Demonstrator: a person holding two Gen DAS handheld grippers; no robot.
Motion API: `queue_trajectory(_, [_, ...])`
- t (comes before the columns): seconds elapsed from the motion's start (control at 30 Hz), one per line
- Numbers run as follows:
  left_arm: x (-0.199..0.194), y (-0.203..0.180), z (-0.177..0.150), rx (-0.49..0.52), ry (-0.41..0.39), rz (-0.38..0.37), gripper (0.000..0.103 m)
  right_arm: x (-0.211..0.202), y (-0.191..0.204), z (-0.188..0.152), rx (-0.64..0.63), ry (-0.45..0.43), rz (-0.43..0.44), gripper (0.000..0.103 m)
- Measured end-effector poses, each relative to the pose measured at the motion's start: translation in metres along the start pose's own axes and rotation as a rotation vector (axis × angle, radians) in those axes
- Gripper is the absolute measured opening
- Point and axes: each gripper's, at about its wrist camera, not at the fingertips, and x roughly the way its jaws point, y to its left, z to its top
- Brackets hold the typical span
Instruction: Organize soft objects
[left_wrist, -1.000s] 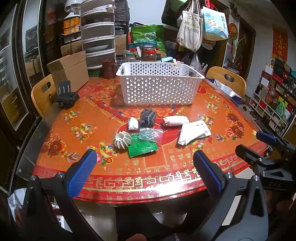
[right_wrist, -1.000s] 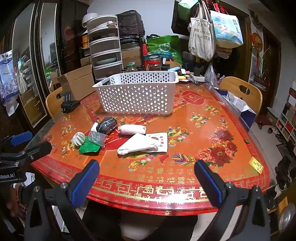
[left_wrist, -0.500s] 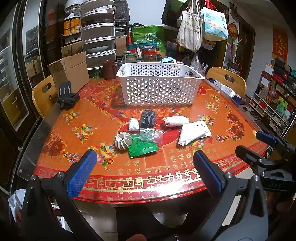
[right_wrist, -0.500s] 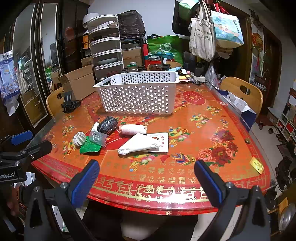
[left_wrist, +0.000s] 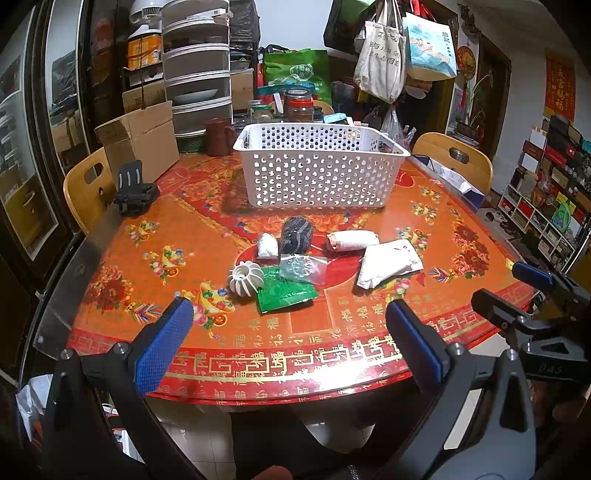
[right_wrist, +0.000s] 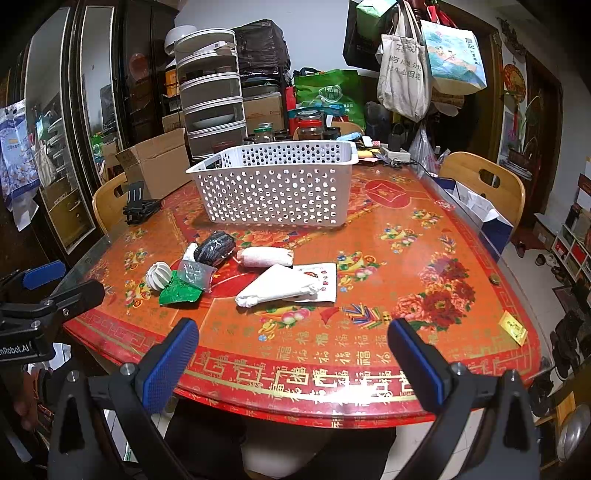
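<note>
A white perforated basket (left_wrist: 317, 170) (right_wrist: 277, 184) stands at the back of the red table (left_wrist: 332, 332). In front of it lie a dark bundle (left_wrist: 296, 234) (right_wrist: 214, 247), a small white wad (left_wrist: 267, 245), a white roll (left_wrist: 352, 240) (right_wrist: 264, 256), a white folded pouch (left_wrist: 388, 262) (right_wrist: 280, 286), a clear plastic bag (left_wrist: 301, 266), a green packet (left_wrist: 286, 291) (right_wrist: 179, 291) and a ribbed white ball (left_wrist: 245, 277) (right_wrist: 159, 275). My left gripper (left_wrist: 288, 339) and right gripper (right_wrist: 291, 354) hang open at the near table edge, both holding nothing.
A cardboard box (left_wrist: 140, 140), a black phone stand (left_wrist: 135, 188) and a brown mug (left_wrist: 218, 136) sit at the back left. Wooden chairs (left_wrist: 454, 162) flank the table. Jars and bags crowd behind the basket. A small yellow slip (right_wrist: 513, 326) lies near the right edge.
</note>
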Motion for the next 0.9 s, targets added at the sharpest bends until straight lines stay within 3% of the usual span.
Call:
queue_trajectory(0.57, [0.009,0.004,-0.002,0.003,-0.007,0.028,0.103,0.004,0.003,-0.003,0.005,-0.008,0.032,0.102])
queue_trajectory(0.63, [0.014,0.006,-0.003,0.014,-0.02,0.059,0.103,0.006,0.002,-0.003,0.01,-0.02,0.058,0.102])
queue_trajectory(0.77, [0.029,0.021,-0.003,-0.019,-0.031,0.031,0.103,0.018,-0.001,-0.004,0.013,-0.058,0.042,0.103])
queue_trajectory(0.9, [0.059,0.042,-0.003,-0.062,0.012,0.012,0.103,0.044,-0.012,-0.006,0.053,-0.014,0.072,0.103])
